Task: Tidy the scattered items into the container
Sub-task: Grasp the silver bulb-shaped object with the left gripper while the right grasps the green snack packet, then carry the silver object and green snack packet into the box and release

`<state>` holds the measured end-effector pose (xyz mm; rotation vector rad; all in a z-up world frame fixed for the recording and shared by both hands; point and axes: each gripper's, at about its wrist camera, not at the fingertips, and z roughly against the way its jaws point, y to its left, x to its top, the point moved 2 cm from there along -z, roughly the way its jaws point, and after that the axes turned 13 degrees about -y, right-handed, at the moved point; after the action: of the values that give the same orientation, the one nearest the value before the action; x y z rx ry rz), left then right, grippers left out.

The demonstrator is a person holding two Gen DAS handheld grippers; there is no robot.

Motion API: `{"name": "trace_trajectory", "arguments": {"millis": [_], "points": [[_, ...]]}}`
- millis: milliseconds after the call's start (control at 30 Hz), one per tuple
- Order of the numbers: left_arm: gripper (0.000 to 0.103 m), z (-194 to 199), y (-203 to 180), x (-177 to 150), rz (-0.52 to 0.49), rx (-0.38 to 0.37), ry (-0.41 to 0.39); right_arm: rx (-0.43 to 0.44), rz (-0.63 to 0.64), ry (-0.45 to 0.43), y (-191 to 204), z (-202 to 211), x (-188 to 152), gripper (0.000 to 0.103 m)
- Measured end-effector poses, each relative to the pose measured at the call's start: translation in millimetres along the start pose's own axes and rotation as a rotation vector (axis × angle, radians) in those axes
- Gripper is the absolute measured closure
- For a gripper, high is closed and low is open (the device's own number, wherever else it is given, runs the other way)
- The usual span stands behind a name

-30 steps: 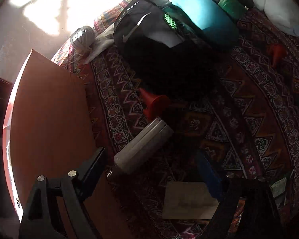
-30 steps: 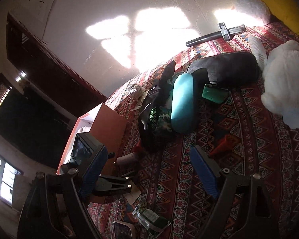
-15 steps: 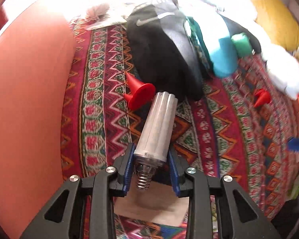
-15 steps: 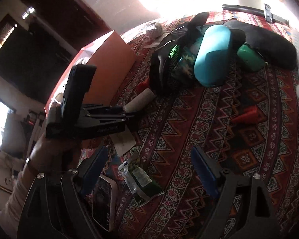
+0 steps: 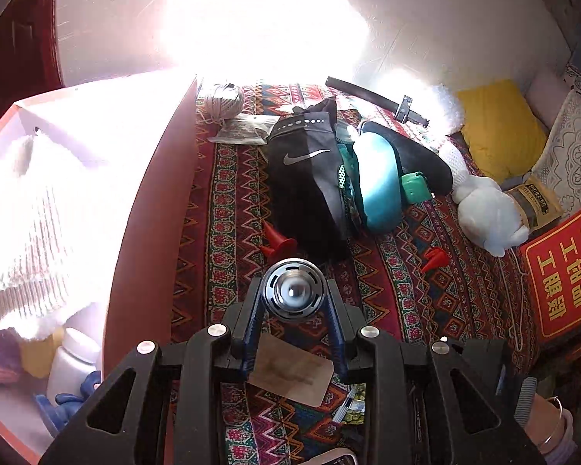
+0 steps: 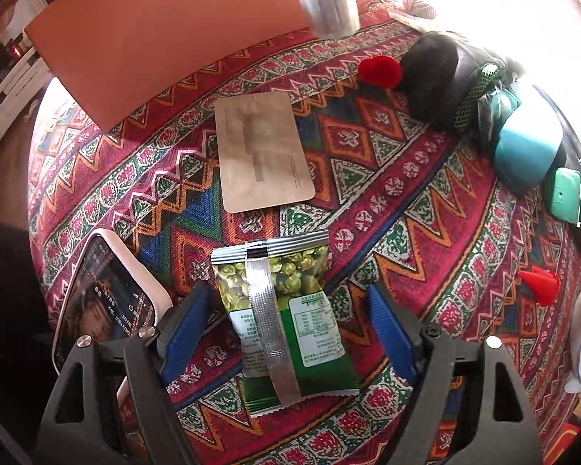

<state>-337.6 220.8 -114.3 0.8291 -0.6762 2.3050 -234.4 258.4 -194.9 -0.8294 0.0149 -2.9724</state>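
The left hand-held gripper [image 5: 293, 323] clamps the silver, ribbed LED bulb [image 5: 293, 293] by its base; that narrow hold may slip short of the orange cardboard box [image 5: 147, 232]. The right hand-held gripper [image 6: 290, 325], jaws wide but closing, straddles the green pea snack packet [image 6: 281, 310], which could crumple or slide away.

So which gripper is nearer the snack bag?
Right. The right gripper straddles the snack bag, jaws closing, pads not yet touching. The left gripper is away from it, clamped on the bulb.
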Motion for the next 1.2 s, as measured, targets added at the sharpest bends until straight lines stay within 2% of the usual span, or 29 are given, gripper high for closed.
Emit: {"name": "trace_trajectory", "arguments": {"millis": [33,67,100,200,333,533,633,733,833,900,933,967,1000,1033,1067,1133,1200], "points": [[0.076,1.0,1.5,-1.8,0.001,-0.001,-0.002,0.001,-0.018,0.0,-2.3,1.1,0.1,0.038],[0.076,2.1,0.2,-4.6,0.005,-0.006,-0.008,0.004,-0.042,-0.001,-5.4,3.4,1.3,0.057],[0.076,4.4,-0.3,-6.0,0.008,-0.013,-0.016,0.012,-0.07,-0.004,-9.1,6.8,2.7,0.063],[0.076,16.3,1.8,-4.2,0.018,-0.026,-0.045,0.052,-0.124,-0.041,-16.1,21.2,6.9,0.07],[0.076,37.9,7.2,1.4,0.051,-0.049,-0.092,0.074,-0.209,-0.143,-26.0,51.4,18.4,0.071],[0.076,93.3,36.4,15.5,0.099,-0.048,-0.219,0.203,-0.328,-0.397,-14.3,110.5,68.2,0.071],[0.076,124.6,73.2,19.4,0.155,-0.007,-0.296,0.256,-0.338,-0.504,4.4,134.0,99.3,0.072],[0.076,148.3,117.0,17.3,0.23,0.04,-0.346,0.288,-0.31,-0.571,32.7,139.9,135.6,0.072],[0.076,161.1,153.1,11.9,0.273,0.117,-0.363,0.3,-0.27,-0.598,53.5,136.2,172.7,0.072],[0.076,164.8,166.0,8.6,0.267,0.178,-0.367,0.295,-0.248,-0.592,65.4,130.1,192.4,0.071],[0.075,165.3,168.8,7.5,0.255,0.203,-0.367,0.284,-0.24,-0.586,70.1,124.6,200.6,0.071],[0.068,165.1,169.7,6.8,0.239,0.222,-0.367,0.264,-0.226,-0.575,74.4,117.8,207.2,0.069],[0.061,165.1,168.8,6.0,0.224,0.238,-0.37,0.232,-0.207,-0.561,76.5,108.6,213.3,0.054],[0.038,165.9,167.0,5.7,0.21,0.259,-0.381,0.192,-0.197,-0.556,79.0,103.7,216.6,0.038],[0.019,167.3,163.2,6.1,0.192,0.289,-0.399,0.144,-0.201,-0.574,81.0,106.2,214.4,0.015],[0.015,173.1,154.2,8.1,0.141,0.343,-0.445,0.077,-0.213,-0.628,76.6,115.6,210.4,0.013],[0.015,177.9,144.5,11.0,0.101,0.35,-0.478,0.067,-0.234,-0.649,65.5,124.4,203.4,0.016]]}}
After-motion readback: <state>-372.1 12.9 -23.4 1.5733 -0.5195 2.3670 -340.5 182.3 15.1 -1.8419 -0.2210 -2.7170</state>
